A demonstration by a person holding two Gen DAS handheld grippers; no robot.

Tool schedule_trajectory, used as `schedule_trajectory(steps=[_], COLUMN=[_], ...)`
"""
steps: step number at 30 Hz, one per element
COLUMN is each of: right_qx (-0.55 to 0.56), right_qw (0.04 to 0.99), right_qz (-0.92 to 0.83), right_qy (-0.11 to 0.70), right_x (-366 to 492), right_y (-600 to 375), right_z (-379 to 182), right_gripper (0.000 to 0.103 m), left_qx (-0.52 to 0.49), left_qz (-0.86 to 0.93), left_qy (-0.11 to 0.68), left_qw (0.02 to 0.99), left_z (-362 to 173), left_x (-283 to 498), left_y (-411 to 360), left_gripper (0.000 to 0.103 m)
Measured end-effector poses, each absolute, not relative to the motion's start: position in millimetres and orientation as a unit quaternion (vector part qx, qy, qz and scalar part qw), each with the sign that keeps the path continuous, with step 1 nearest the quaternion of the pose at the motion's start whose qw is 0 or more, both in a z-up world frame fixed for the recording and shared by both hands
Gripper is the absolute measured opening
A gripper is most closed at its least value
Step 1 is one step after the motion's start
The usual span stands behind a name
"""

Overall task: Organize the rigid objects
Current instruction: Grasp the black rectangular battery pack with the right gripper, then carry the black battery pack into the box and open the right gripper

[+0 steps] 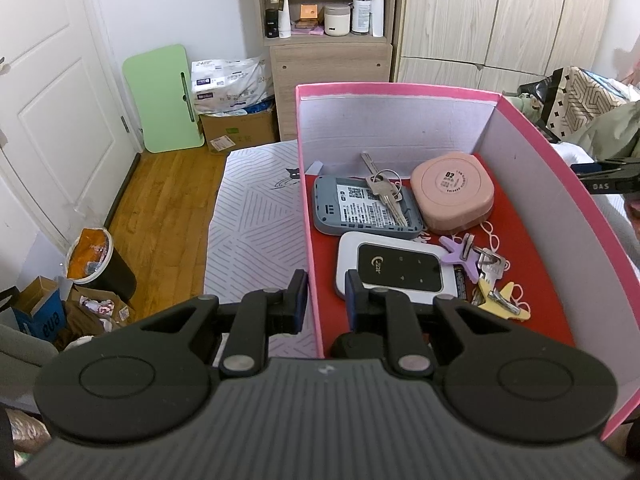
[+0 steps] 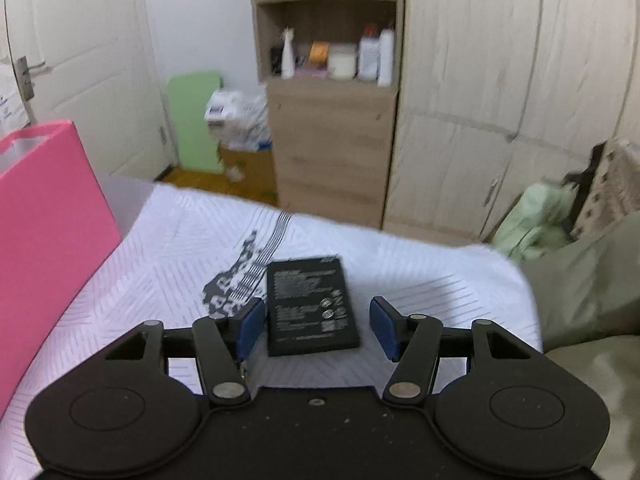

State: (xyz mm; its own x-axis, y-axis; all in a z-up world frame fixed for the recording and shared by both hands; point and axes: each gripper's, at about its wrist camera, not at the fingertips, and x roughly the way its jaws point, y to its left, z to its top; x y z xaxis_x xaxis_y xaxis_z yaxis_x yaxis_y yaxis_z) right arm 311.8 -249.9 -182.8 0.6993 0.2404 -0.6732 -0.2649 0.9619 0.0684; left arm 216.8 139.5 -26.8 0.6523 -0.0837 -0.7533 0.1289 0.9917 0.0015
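Seen along the left tongs (image 1: 326, 296): closed narrow on the left wall of one pink box (image 1: 400, 128), one pad outside the wall, the other inside. Standing open-topped on a bed (image 1: 256, 208) with a white lined cover.

Inside the box, on its red floor, left to right:
- One grey pocket device (image 1: 360, 212), lying label side up at the back left.
- One white pocket device (image 1: 394, 270) with a black face, just in front of the grey one and near the inner pad.
- One bunch of silver keys (image 1: 382, 188) on a ring, resting across the grey device's right end.
- One pink rounded case (image 1: 452, 192), lid on, at the back right, just beside the grey device.
- One bunch of keys with a purple star tag (image 1: 466, 256), in front of the pink case.
- One bunch of keys with a yellow tag (image 1: 506, 302), nearest the front, just beside the purple one.

In all: two pocket devices, one case, three bunches of keys.

Seen along the right tongs (image 2: 316, 320): standing wide, pointing down at the bed. One flat black battery (image 2: 308, 292) between the pads, lying flat on the cover, label up. Left pad just beside the battery's edge, right pad clearly apart from it; not gripped. Pink box at the far left of this view, well apart from the battery.
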Motion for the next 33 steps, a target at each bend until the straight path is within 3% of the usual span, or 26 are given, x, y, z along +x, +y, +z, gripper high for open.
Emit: schedule_trajectory(steps=[4,7,23,33], right_qx=[-0.012,0.02,0.254,0.258], right_qw=[0.919,0.919,0.876,0.869], right_qz=[0.139,0.124,0.147,0.15], right_qy=[0.37,0.374,0.383,0.394], right_x=[317.2,319.0,315.7,316.8], right_y=[-248.2,-254.7,-299.8,-296.8], right_z=[-181.6,-179.6,-189.5,-188.6], right_gripper=[0.068,0.056,0.055,0.055], left_qx=[0.028,0.032,0.028,0.025], left_qz=[-0.059,-0.058,-0.058,-0.058], left_qy=[0.413,0.414,0.412,0.41], left_qw=[0.908,0.908,0.909,0.91], left_z=[-26.4,-26.4,-26.4,-26.9], left_x=[217.0,216.8,217.3,217.0], left_y=[139.2,138.7,139.6,139.7], left_gripper=[0.017,0.017,0.017,0.017])
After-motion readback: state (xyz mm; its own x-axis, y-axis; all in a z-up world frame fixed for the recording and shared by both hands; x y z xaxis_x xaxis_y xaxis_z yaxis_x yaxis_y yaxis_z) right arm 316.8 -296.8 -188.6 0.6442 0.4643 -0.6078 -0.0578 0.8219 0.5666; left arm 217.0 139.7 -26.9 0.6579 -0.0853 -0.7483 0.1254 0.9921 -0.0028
